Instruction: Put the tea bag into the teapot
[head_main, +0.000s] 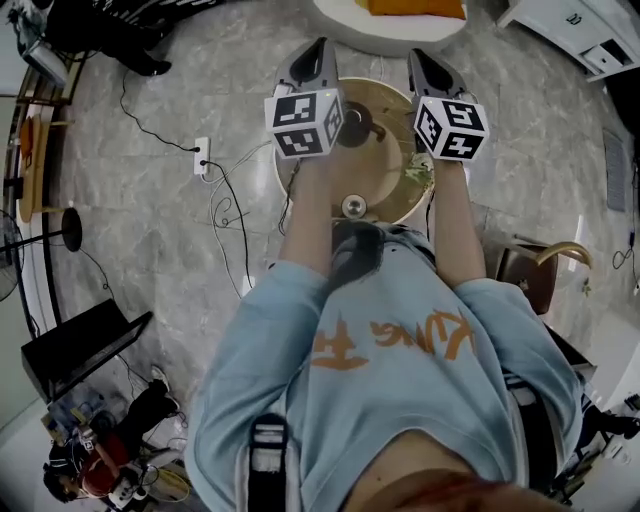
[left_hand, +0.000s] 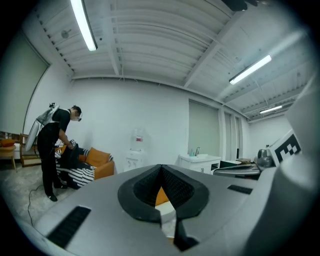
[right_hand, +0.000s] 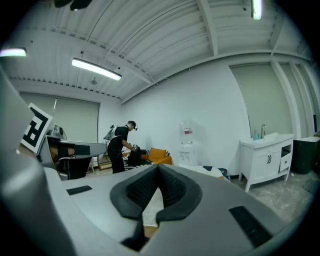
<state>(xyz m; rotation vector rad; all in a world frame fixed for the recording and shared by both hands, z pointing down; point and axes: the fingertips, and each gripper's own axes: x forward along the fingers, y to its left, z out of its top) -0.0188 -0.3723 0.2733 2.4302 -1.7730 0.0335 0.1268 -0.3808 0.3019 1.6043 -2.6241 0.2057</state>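
From the head view, both grippers are held level above a round wooden table (head_main: 390, 195). A dark teapot (head_main: 357, 125) stands on the table between them, partly hidden by the left marker cube. My left gripper (head_main: 313, 55) and right gripper (head_main: 425, 60) point away from the body, past the table's far edge. Neither gripper view takes in the table. The left gripper (left_hand: 161, 169) has its jaws met with nothing between them, and so does the right gripper (right_hand: 159, 168). A greenish heap (head_main: 421, 176) lies at the table's right edge. I cannot pick out a tea bag.
A small metal cup (head_main: 352, 207) sits near the table's front edge. Cables and a power strip (head_main: 202, 156) lie on the floor at left, a chair (head_main: 535, 270) stands at right. A person in black (right_hand: 119, 146) bends over an orange sofa (right_hand: 156, 155). A white sink cabinet (right_hand: 265, 157) is at right.
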